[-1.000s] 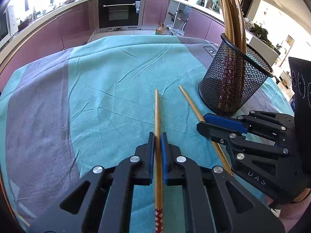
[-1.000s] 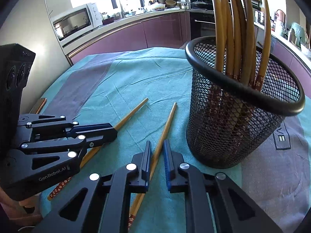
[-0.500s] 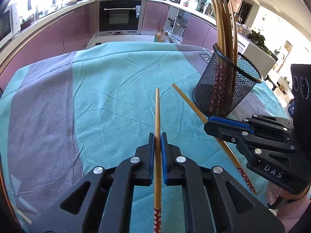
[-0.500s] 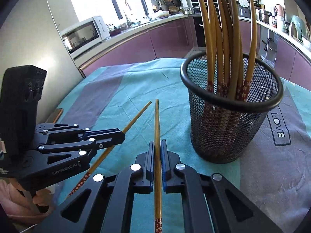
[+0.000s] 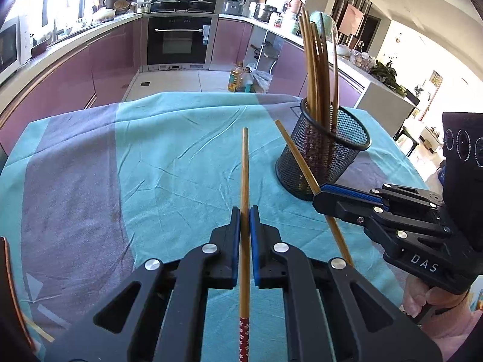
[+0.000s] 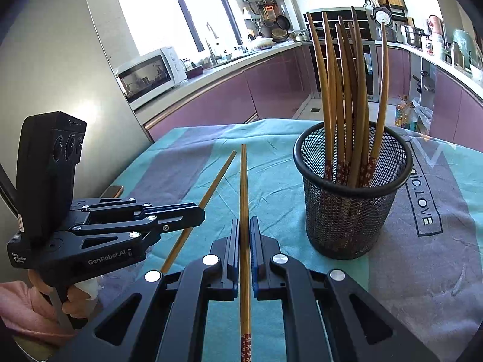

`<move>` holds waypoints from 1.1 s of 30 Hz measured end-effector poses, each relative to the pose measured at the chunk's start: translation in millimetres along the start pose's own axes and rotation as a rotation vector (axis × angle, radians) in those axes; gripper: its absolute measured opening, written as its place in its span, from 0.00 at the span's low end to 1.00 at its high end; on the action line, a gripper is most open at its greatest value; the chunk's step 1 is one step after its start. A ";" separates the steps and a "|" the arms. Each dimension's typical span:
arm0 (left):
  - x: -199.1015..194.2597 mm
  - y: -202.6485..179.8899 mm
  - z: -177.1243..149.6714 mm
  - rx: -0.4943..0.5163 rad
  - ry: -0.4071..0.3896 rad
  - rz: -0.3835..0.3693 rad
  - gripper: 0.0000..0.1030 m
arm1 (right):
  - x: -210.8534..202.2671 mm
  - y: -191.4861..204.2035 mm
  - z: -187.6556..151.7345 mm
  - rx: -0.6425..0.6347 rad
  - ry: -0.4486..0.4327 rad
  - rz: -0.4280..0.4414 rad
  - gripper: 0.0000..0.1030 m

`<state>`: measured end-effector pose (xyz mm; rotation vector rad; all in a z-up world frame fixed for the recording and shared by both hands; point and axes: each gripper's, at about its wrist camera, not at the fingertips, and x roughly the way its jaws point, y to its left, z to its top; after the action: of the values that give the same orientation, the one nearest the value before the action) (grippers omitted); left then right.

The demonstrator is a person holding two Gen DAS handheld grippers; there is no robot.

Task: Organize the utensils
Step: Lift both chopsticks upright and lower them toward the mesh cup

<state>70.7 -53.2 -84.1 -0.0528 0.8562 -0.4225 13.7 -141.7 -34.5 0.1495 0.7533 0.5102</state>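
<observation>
Bamboo chopstick (image 5: 245, 181) clamped in left claw (image 5: 245, 220), another chopstick (image 6: 243, 199) in right claw (image 6: 243, 232); each should tip patterned end down over the holder (image 6: 353, 211).

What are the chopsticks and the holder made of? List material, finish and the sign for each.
Chopsticks: probably bamboo or wood, smooth brown finish with fine grain; red flower-patterned band at the thick end.
Holder: likely metal, matt black; see-through fine mesh wall under a solid rolled rim.

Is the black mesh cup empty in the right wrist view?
No, the black mesh cup already holds a bunch of chopsticks standing upright in it.
</observation>
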 end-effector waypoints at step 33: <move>-47.6 -16.3 11.6 0.020 -0.086 -0.137 0.07 | -56.8 -10.3 11.3 0.011 -0.152 0.028 0.05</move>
<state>46.3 -51.4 -38.7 -0.1107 0.7657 -0.5538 -9.4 -178.1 5.4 0.2066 0.6061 0.5155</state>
